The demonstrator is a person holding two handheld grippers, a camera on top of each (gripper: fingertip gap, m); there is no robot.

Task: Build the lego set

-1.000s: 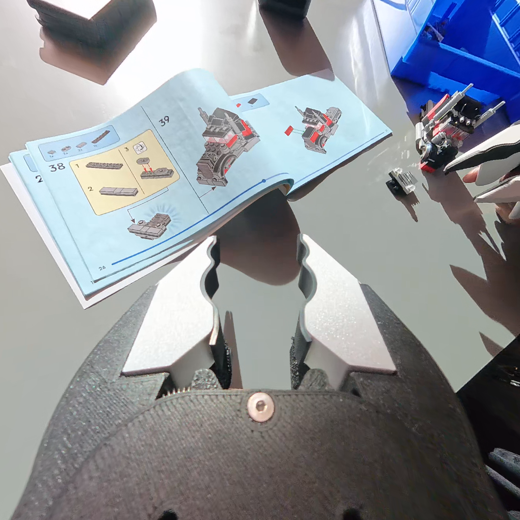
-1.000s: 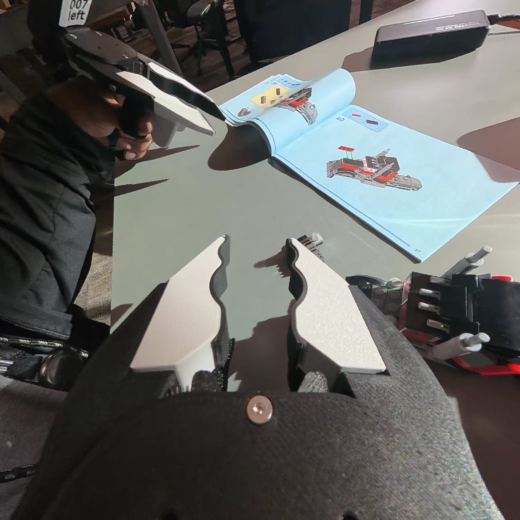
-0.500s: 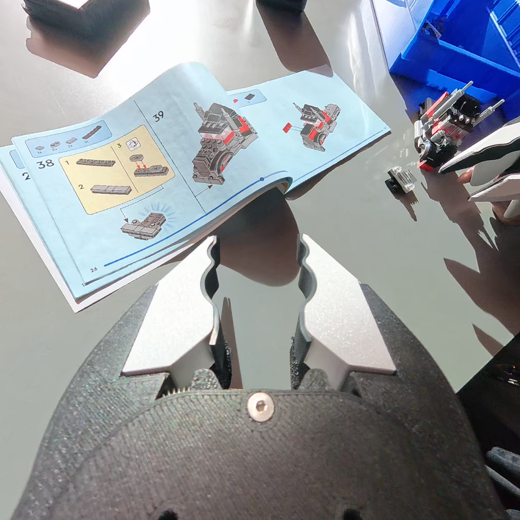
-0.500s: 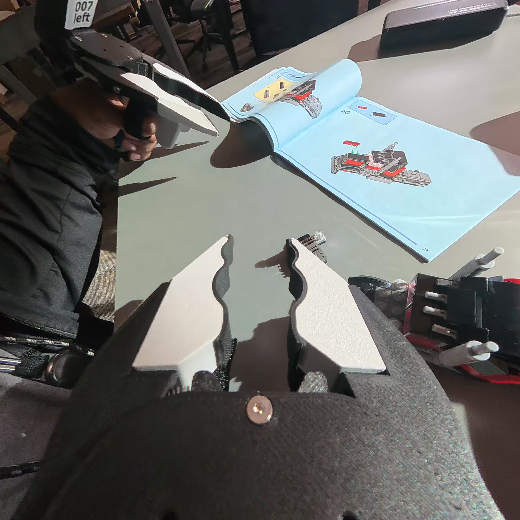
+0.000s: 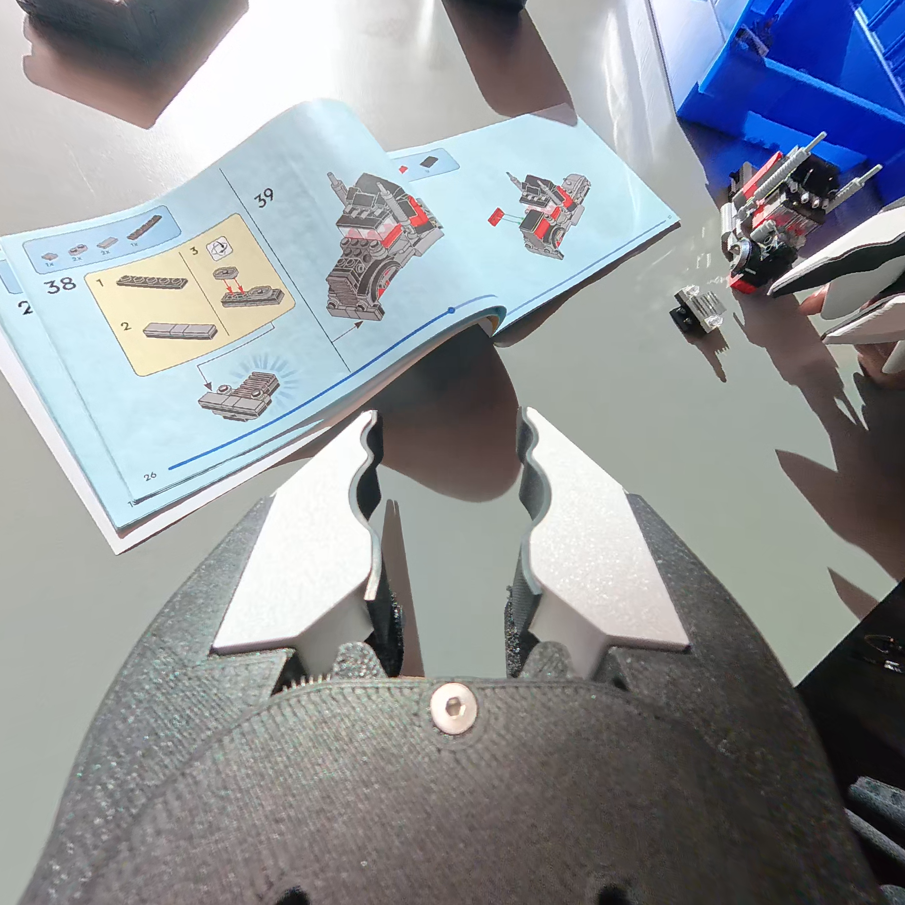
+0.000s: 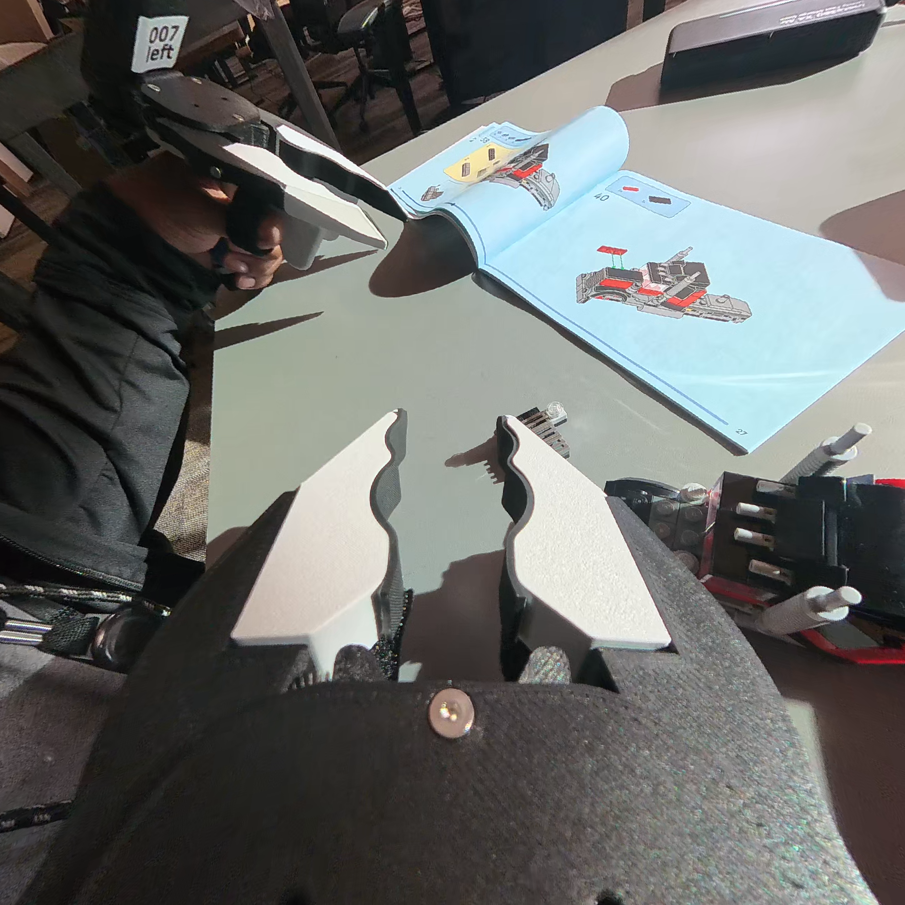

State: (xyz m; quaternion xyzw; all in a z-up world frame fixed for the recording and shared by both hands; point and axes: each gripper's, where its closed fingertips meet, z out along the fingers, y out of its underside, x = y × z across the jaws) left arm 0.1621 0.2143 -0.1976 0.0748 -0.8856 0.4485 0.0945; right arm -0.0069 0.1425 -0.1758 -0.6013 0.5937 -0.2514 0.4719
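L gripper (image 5: 448, 426): jaws apart, nothing held, poised above desk (image 5: 612, 465) just short of instruction booklet (image 5: 303, 274); prob. placed to hold or turn the curled page. R gripper (image 6: 450, 431): jaws apart, empty, low over desk near person's edge. Small grey/black sub-assy w/ clear studs (image 6: 546, 431) on desk, just beyond R fingertip; likely next pick. Part-built black/red lego truck (image 6: 793, 558) on its side, R of gripper, within easy reach for mating. Booklet open mid-desk, facing builder for ref. Blue parts bin (image 5: 803, 63) at far R corner, behind truck. Build incomplete.
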